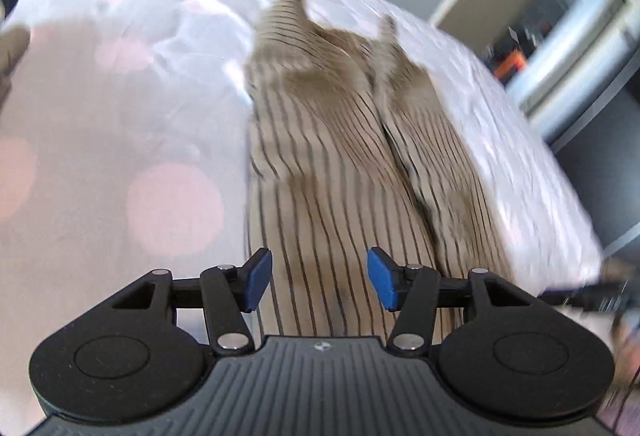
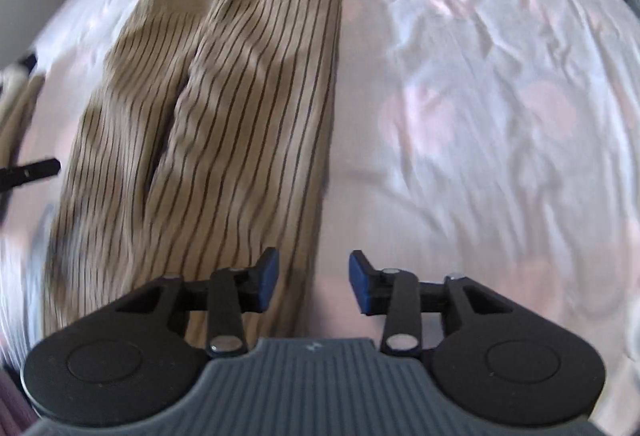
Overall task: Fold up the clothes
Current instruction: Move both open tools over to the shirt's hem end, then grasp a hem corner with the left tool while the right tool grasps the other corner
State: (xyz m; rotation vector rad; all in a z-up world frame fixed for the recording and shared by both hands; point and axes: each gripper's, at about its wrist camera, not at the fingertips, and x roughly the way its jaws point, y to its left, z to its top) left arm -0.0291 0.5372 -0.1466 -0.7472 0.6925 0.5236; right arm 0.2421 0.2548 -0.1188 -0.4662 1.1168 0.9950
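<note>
Your left gripper (image 1: 320, 278) has its jaws spread wide, and nothing sits between the blue pads (image 1: 258, 280). It hovers above the near end of the striped trousers (image 1: 332, 172), with tan cloth filling the gap between the fingers; the frame does not show whether the pads touch the fabric.

Your right gripper (image 2: 314, 278) is likewise spread apart and holds nothing. Its left pad (image 2: 269, 278) lies over the right-hand edge of the striped trousers (image 2: 248, 108), while its right pad is over bare bed sheet (image 2: 480, 116).

The trousers are tan with thin dark stripes running lengthwise. They lie flat on the bed, legs side by side and touching, with a dark seam gap between them. In the right wrist view they run from the near edge of the bed up toward the far edge, occupying the left half of the sheet. In the left wrist view the same garment runs close to the bed's right edge, with the far end rumpled and raised into two points.

The bed sheet (image 1: 120, 124) is white with pale pink round spots and is wrinkled, most heavily on the right side in the right wrist view.

At the left edge of the right wrist view, a black finger of the other gripper (image 2: 30, 170) reaches in just beside the trousers. A white shelf unit (image 1: 568, 16) stands beyond the bed's far right corner. Both views are motion-blurred.
</note>
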